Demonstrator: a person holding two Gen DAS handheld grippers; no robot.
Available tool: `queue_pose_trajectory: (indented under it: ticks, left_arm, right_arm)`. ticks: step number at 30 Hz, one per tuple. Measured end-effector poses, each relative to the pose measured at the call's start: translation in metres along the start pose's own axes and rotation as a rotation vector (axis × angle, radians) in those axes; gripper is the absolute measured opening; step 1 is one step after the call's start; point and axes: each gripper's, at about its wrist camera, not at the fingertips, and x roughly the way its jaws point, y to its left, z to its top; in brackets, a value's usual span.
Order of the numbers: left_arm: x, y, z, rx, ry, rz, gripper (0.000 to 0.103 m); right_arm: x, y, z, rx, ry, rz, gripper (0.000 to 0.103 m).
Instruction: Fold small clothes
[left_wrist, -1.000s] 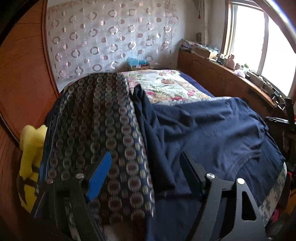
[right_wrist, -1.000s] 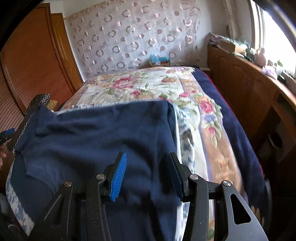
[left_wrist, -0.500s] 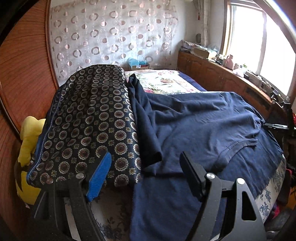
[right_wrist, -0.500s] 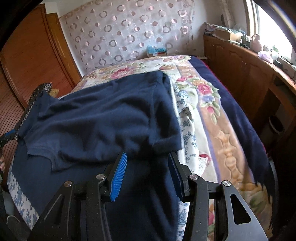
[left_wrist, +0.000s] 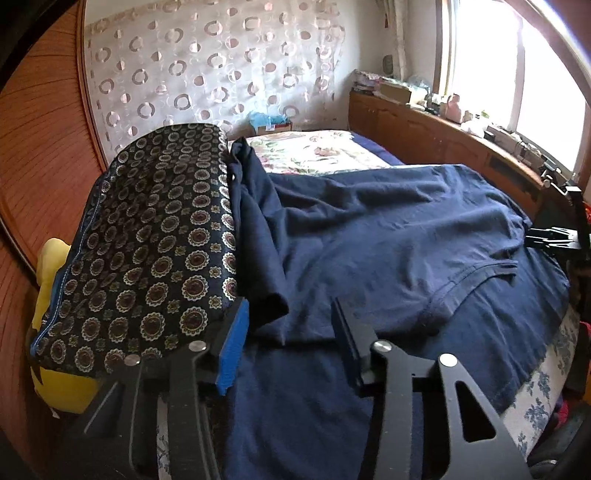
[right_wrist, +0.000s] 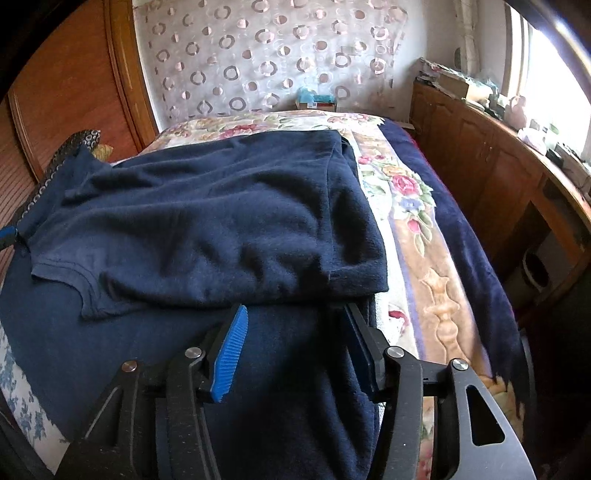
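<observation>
A navy T-shirt (left_wrist: 388, 236) lies on the bed (right_wrist: 424, 236), its upper half folded down over its lower half. The left gripper (left_wrist: 288, 343) hangs over the shirt's edge beside a dark patterned cloth (left_wrist: 155, 236), its jaws closing with shirt fabric between them but not yet pinched. The right gripper (right_wrist: 295, 343) sits at the fold's near edge, its jaws opening, spread over the lower layer without gripping it.

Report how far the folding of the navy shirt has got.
Done: the navy shirt is folded over once on the bed. In hand: nothing; the left claw is closing and the right claw opening, neither pinching cloth. Left: the next fold, then the patterned garment.
</observation>
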Motion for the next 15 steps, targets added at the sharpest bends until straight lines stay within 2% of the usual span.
queue_pose_trajectory:
  ticks: [3, 9, 11, 12, 13, 15]
  left_arm:
    - [0.008, -0.001, 0.002, 0.009, 0.016, 0.022, 0.040]
    - [0.021, -0.004, 0.007, 0.027, 0.036, 0.052, 0.040]
    - [0.023, -0.007, 0.008, 0.041, 0.038, 0.064, 0.028]
    - [0.024, -0.008, 0.008, 0.046, 0.042, 0.077, 0.015]
    - [0.024, -0.008, 0.009, 0.048, 0.041, 0.091, 0.007]
    - [0.020, -0.007, 0.011, 0.046, 0.022, 0.106, 0.004]
  right_arm:
    - [0.002, 0.004, 0.001, -0.018, 0.005, -0.016, 0.057]
    - [0.004, 0.004, -0.001, -0.017, 0.004, -0.007, 0.058]
    - [0.004, 0.004, -0.002, -0.018, 0.004, -0.008, 0.058]
    - [0.005, 0.005, -0.002, -0.019, 0.004, -0.009, 0.058]
    - [0.005, 0.005, -0.002, -0.019, 0.004, -0.009, 0.058]
    - [0.005, 0.005, -0.002, -0.018, 0.004, -0.007, 0.058]
